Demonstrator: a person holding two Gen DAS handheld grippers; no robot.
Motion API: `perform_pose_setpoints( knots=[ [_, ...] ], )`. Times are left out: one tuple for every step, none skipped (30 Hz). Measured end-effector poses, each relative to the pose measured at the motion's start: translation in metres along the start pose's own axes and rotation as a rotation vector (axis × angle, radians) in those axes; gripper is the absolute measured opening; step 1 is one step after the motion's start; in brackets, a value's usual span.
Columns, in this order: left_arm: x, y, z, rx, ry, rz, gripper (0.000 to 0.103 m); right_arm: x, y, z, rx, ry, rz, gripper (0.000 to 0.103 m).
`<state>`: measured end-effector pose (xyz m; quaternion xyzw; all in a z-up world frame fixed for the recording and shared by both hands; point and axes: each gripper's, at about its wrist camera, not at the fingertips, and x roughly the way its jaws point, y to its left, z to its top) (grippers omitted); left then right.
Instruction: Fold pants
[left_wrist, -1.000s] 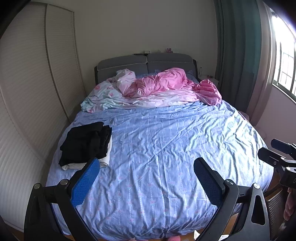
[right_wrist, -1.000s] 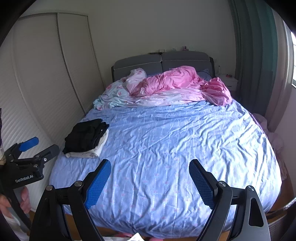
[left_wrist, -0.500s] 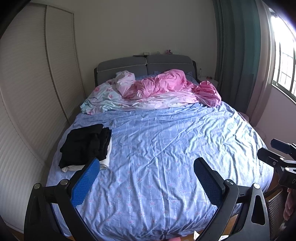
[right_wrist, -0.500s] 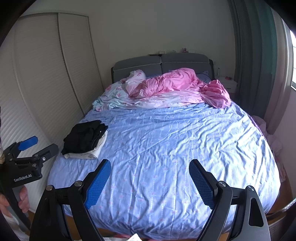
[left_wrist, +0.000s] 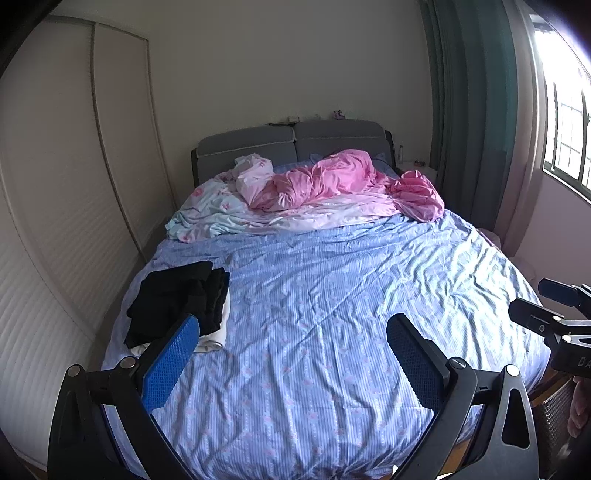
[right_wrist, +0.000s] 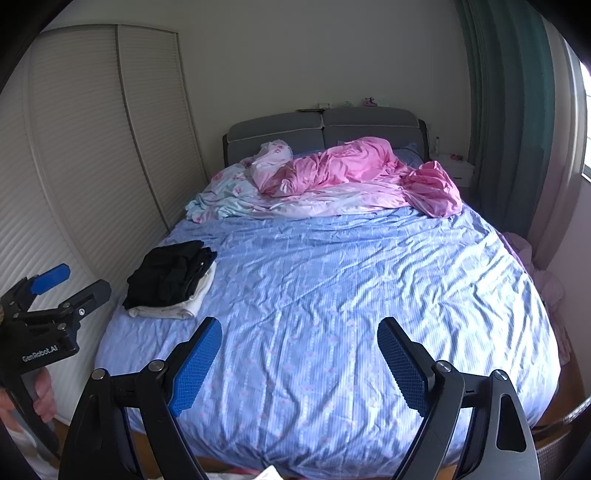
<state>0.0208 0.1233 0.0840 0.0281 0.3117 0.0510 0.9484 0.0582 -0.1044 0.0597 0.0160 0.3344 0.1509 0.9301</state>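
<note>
Folded black pants (left_wrist: 177, 299) (right_wrist: 170, 275) lie in a small stack on a white folded garment (right_wrist: 173, 310) near the left edge of the blue-sheeted bed (left_wrist: 332, 314) (right_wrist: 351, 295). My left gripper (left_wrist: 293, 332) hovers open above the foot of the bed with nothing between its blue pads; its left finger overlaps the stack's near corner in that view. My right gripper (right_wrist: 299, 338) is also open and empty, held over the bed's foot to the right of the stack. Each gripper shows at the edge of the other's view.
A crumpled pink and pale-blue duvet (left_wrist: 332, 188) (right_wrist: 351, 177) is heaped by the grey headboard (left_wrist: 295, 140). White louvred wardrobe doors (right_wrist: 92, 166) run along the left. A teal curtain (left_wrist: 472, 110) and window (left_wrist: 565, 129) stand on the right. A hand (right_wrist: 40, 395) holds the left gripper's handle.
The left wrist view has shifted slightly, so the bed and black stack sit a touch higher and nearer. The right gripper has stayed still. Both grippers stay open.
</note>
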Motion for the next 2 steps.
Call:
perform_pose_setpoints(
  knots=[
    [-0.0002,0.0003,-0.0002,0.000,-0.001,0.001,0.103,0.0006,0.0010,0.0009,0.000,0.001,0.001,0.088],
    [-0.0004,0.0013,-0.0002,0.001,-0.002,0.002,0.103,0.0011,0.0019,0.0014,0.000,0.000,0.002,0.088]
  ],
)
